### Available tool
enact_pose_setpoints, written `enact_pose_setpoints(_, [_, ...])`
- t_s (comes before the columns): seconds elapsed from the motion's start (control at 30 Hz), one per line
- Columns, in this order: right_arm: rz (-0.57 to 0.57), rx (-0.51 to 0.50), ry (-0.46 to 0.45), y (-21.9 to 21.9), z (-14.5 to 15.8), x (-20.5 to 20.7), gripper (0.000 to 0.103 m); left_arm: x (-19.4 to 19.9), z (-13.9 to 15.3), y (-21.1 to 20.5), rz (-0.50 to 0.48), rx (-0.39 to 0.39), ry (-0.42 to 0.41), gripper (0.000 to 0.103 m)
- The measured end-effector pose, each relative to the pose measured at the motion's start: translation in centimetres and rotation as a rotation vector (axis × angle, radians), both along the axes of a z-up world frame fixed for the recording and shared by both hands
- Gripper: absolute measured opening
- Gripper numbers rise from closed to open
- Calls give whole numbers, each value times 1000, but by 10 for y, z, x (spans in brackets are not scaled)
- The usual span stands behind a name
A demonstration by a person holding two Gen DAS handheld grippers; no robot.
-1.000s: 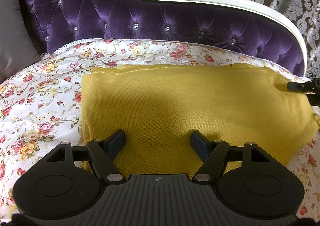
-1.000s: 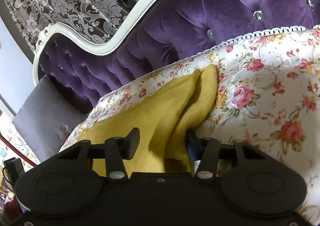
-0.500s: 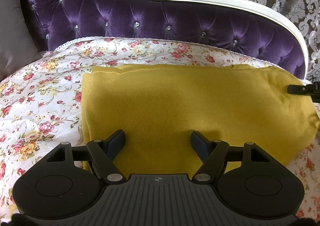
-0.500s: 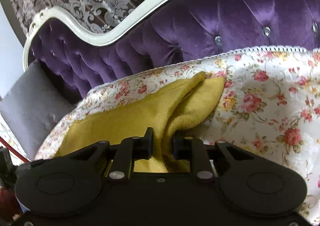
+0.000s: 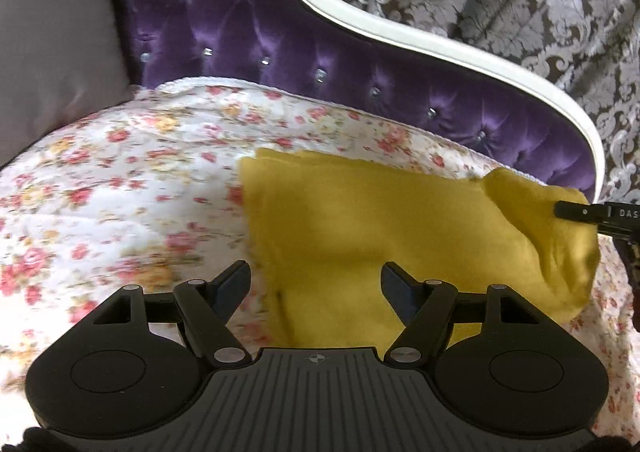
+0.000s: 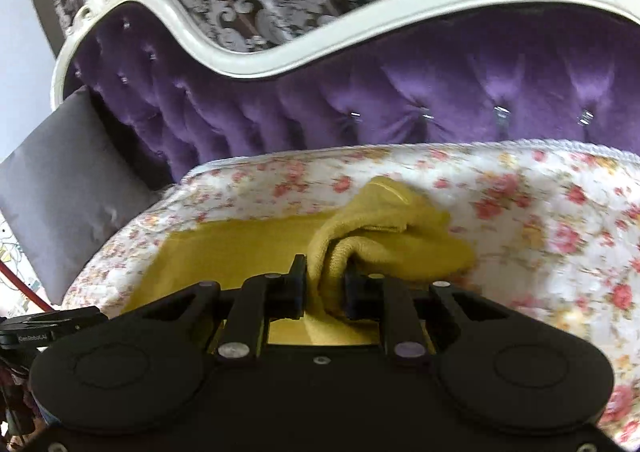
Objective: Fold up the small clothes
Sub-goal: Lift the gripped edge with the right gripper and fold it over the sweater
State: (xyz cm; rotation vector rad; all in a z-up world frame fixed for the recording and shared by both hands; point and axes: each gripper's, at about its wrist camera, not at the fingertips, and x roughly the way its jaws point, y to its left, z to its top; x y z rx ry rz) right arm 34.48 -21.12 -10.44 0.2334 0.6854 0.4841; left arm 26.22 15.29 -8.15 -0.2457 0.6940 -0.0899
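A mustard-yellow knit garment lay on a quilted floral bedspread before a tufted purple velvet headboard with a curved white frame. The left gripper had its fingers spread wide and gripped nothing; the cloth's near left corner lay below and between them. The right gripper had its fingers pinched on a bunched, ribbed fold of the garment's end, which rose in soft rolls just ahead of the fingertips.
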Motion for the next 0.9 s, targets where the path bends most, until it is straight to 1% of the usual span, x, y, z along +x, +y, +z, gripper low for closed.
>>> enact_pose_setpoints(0.07, [17,4,-10,16,5,-4,28,-4,0,11,9,-4,-1,70])
enact_pose_setpoints(0.17, [52,6,-17,45,8,-9,27,-9,-1,26,19,-30,-4,70])
enact_pose_setpoints(0.27, [88,-2,-17,73,7,-12,27,-12,-2,37,22,-50,-5,70])
enact_pose_setpoints(0.4, [117,-45,-13,110,5,-7,27,-12,-4,47,21,-72,-9,70])
enact_pose_setpoints(0.5, [133,-124,-37,135,1,-4,27,-11,-8,52,19,-93,-3,70])
enact_pose_setpoints(0.57, [142,-200,-61,152,-2,-4,28,-10,-11,55,19,-104,2,70])
enact_pose_setpoints(0.63, [156,-287,-82,170,-7,-4,34,-11,-14,58,20,-116,5,70])
enact_pose_setpoints(0.67, [163,-325,-91,178,-10,-5,35,-11,-15,59,22,-122,7,70])
enact_pose_setpoints(0.7, [170,-359,-111,186,-12,-7,39,-11,-16,61,25,-130,9,70])
enact_pose_setpoints(0.73, [185,-375,-139,193,-13,-10,45,-10,-17,62,27,-138,11,70])
enact_pose_setpoints(0.8, [250,-341,-196,200,-10,-19,48,-10,-18,64,31,-150,11,70])
enact_pose_setpoints(0.83, [281,-301,-212,200,-7,-24,48,-11,-17,64,31,-153,11,70])
enact_pose_setpoints(0.9, [308,-235,-228,196,0,-33,48,-11,-16,65,25,-155,7,70])
